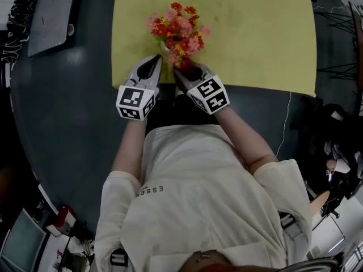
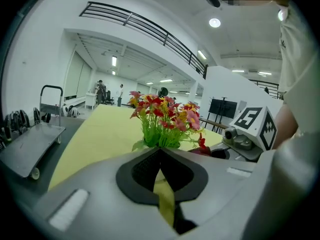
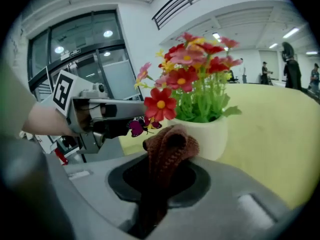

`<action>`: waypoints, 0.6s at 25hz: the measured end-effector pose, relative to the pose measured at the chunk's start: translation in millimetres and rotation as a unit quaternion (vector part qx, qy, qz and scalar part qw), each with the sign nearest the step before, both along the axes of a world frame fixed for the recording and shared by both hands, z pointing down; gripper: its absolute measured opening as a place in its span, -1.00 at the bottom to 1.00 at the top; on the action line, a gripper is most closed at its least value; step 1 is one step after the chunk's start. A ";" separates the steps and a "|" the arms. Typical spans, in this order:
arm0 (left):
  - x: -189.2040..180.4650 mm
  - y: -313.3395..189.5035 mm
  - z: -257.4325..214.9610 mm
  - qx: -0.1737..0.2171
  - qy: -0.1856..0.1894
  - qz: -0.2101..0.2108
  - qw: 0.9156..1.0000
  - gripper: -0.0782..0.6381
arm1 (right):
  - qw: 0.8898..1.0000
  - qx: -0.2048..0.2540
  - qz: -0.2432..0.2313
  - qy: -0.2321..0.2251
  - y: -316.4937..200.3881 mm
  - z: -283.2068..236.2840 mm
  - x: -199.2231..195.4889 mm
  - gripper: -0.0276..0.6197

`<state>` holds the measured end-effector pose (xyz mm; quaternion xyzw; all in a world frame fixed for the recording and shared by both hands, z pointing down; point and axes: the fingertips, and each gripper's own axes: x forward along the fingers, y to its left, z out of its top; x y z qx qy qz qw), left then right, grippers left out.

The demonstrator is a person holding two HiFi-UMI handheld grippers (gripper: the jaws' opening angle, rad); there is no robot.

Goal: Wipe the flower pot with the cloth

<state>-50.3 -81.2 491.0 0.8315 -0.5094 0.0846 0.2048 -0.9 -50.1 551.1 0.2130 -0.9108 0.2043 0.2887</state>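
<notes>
A white flower pot with red, pink and yellow flowers stands near the front edge of the yellow table. My right gripper is shut on a brown knitted cloth, which bunches out of the jaws just short of the pot's wall. My left gripper is shut with nothing in it, just left of the pot. In the left gripper view the flowers rise straight ahead and the right gripper shows at the right. The left gripper shows at the left of the right gripper view.
Dark grey floor surrounds the table. A flat trolley stands off the table's left side, the same trolley in the left gripper view. Stands and a cable lie to the right of the table. People stand far off in the hall.
</notes>
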 end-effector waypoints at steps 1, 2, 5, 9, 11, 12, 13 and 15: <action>1.4 -4.8 2.6 -0.004 -0.001 0.006 1.000 -0.74 | 1.000 -0.002 -0.014 -0.002 0.8 1.5 -7.4 -0.74; 3.0 -10.0 4.8 -0.007 -0.003 0.012 1.000 -0.74 | 1.000 -0.003 -0.026 -0.005 0.9 2.6 -14.0 -0.74; 4.6 -24.6 8.5 -0.010 -0.008 0.027 1.000 -0.74 | 0.999 0.001 -0.049 -0.012 -3.2 3.1 -31.8 -0.74; 1.3 -31.6 13.9 -0.019 0.002 0.027 0.999 -0.74 | 0.998 0.008 -0.053 -0.029 -7.9 1.2 -48.8 -0.74; 3.1 -34.3 15.2 -0.018 0.005 0.031 0.999 -0.74 | 0.998 0.010 -0.046 -0.031 -12.8 2.8 -49.1 -0.74; 4.5 -35.2 15.4 -0.017 0.003 0.035 0.999 -0.74 | 0.999 0.006 -0.042 -0.033 -14.0 4.4 -47.0 -0.74; 5.7 -35.3 15.5 -0.016 0.002 0.040 0.999 -0.74 | 0.999 0.000 -0.037 -0.035 -14.2 5.9 -44.4 -0.74; 6.8 -34.3 15.3 -0.017 0.003 0.051 0.999 -0.74 | 0.999 -0.017 -0.025 -0.044 -14.8 6.9 -39.1 -0.74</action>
